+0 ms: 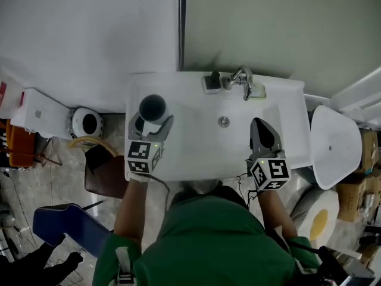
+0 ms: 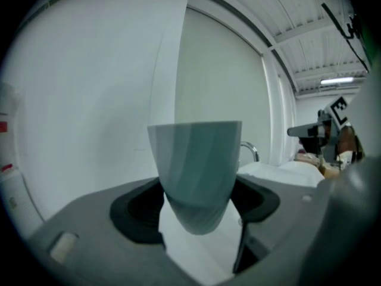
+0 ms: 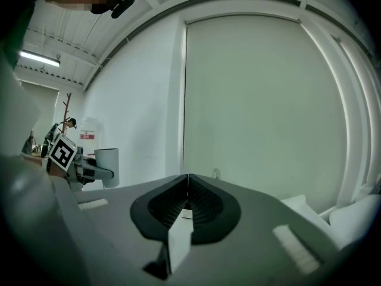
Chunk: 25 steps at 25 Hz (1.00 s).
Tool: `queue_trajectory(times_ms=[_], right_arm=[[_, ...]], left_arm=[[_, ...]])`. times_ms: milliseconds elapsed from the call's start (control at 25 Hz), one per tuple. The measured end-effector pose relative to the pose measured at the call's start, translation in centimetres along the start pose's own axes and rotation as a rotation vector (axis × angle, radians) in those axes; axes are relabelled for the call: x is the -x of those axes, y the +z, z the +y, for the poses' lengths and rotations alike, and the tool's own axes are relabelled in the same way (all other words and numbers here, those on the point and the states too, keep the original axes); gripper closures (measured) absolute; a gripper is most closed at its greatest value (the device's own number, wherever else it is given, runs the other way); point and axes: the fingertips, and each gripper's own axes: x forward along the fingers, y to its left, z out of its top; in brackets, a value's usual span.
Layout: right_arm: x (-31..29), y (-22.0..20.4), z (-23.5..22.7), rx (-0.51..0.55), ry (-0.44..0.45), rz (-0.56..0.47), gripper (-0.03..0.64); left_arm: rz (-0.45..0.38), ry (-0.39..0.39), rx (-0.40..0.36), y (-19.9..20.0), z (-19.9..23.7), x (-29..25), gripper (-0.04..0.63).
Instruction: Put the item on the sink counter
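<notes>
L gripper [image 1: 151, 124] clamped on cup [image 1: 153, 106], held above sink counter [image 1: 196, 154], not set down yet; R gripper [image 1: 261, 125] jaws together, empty

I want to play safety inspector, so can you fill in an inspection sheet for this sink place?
Surface: white counter with a drain in its bowl.
Job's things: grey cup, upright, over the counter's left end.
Clutter: faucet and a small grey thing at the back edge.
Grippers: left gripper shut on the cup; right gripper shut, empty, over the bowl's right side.
Cables: dark cable hangs from the left gripper.
Surroundings: brown stool, blue chair, white oval thing on the right, plain walls behind.
</notes>
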Motion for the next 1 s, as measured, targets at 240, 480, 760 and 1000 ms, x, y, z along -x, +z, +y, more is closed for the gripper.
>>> queue_trajectory(times_ms=[240,480,760,1000], right_arm=[[-2.7,-1.1,-2.0,-0.013,0.003,0.040,0.615],[-4.5,-3.0,-4.2,-0.040,-0.002,0.083,0.615],[-5.0,-4.9,-5.6,-0.051,-0.032,0.138,0.615],[-4.4,-5.7,-6.3,-0.050,-0.077,0.166,0.615]], left_arm=[[-0.010,0.045,-0.012,-0.3,2.9,-5.3,0.250],[0.007,0.055,-0.047,-1.9,4.9,-10.1,0.252],[0.059,0.052,-0.056,-4.9,6.9,-15.1,0.252],[0.080,0.037,-0.061,-7.7,7.8,-18.4,0.252]])
